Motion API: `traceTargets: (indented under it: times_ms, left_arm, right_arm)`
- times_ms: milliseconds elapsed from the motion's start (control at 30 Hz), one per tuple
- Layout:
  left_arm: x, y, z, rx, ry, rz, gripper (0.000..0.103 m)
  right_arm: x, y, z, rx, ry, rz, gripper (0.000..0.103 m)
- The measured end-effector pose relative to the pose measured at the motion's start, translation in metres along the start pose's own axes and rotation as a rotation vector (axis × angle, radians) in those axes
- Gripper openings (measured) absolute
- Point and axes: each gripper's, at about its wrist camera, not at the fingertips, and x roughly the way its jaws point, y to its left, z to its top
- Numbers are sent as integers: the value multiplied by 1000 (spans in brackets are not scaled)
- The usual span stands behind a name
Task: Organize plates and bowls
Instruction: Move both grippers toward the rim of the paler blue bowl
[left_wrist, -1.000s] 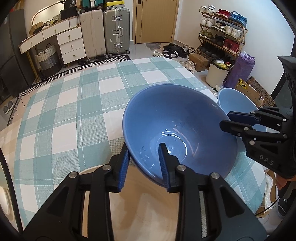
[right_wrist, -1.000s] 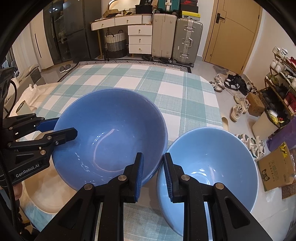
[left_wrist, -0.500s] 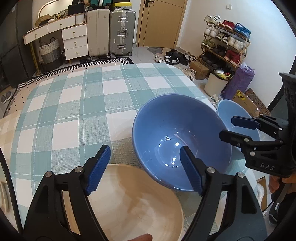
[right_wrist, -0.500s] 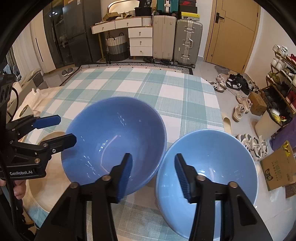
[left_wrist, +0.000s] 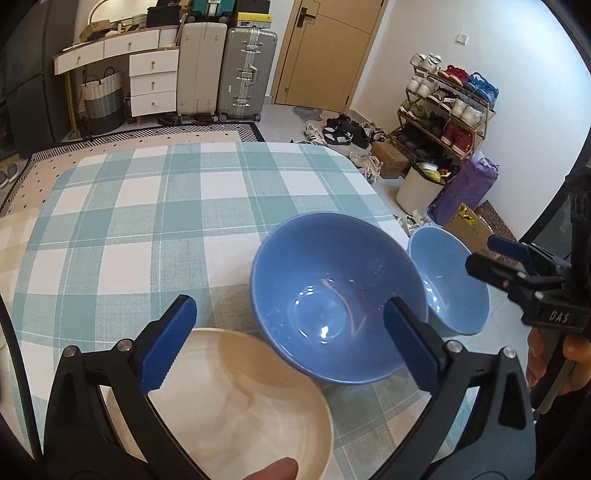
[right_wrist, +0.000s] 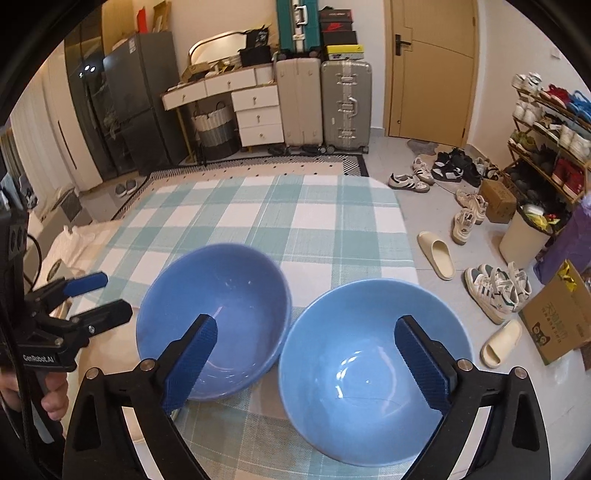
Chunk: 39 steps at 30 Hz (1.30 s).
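A darker blue bowl (left_wrist: 332, 295) (right_wrist: 221, 306) stands upright on the checked tablecloth. A lighter blue bowl (left_wrist: 448, 284) (right_wrist: 369, 369) stands close on its right, and a cream plate (left_wrist: 240, 398) (right_wrist: 107, 354) lies in front of it on the left. My left gripper (left_wrist: 291, 343) (right_wrist: 103, 297) hovers above the darker bowl's near rim. Its jaws are opening and the pads touch nothing. My right gripper (right_wrist: 306, 363) (left_wrist: 491, 256) hangs over the gap between the two bowls. Its jaws are opening too, clear of both rims.
The green and white checked table (left_wrist: 155, 229) (right_wrist: 295, 214) ends just right of the lighter bowl. On the floor beyond lie shoes (right_wrist: 495, 288), a cardboard box (right_wrist: 561, 314) and a white bin (left_wrist: 417, 188). A fingertip (left_wrist: 273, 472) shows at the bottom edge.
Both grippers were shut at the darker blue bowl's rim. They have opened wide, let go and lifted back. The bowl now sits level on the cloth.
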Motion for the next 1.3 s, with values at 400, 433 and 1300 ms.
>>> traceTargets:
  times_ms: [400,433,1300]
  left_arm:
    - [-5,-56,-14,62,32,-34,101]
    - [-6,-61,-15,69,33,-41,101]
    - [14,-159,-37,153,131,-221,74]
  right_arm:
    - [-39,-38,-15,55,-30,-57,100]
    - [-41,-41,-16,58,-34,-61,100]
    - [-61,-114,-48,187,-47,-116,101]
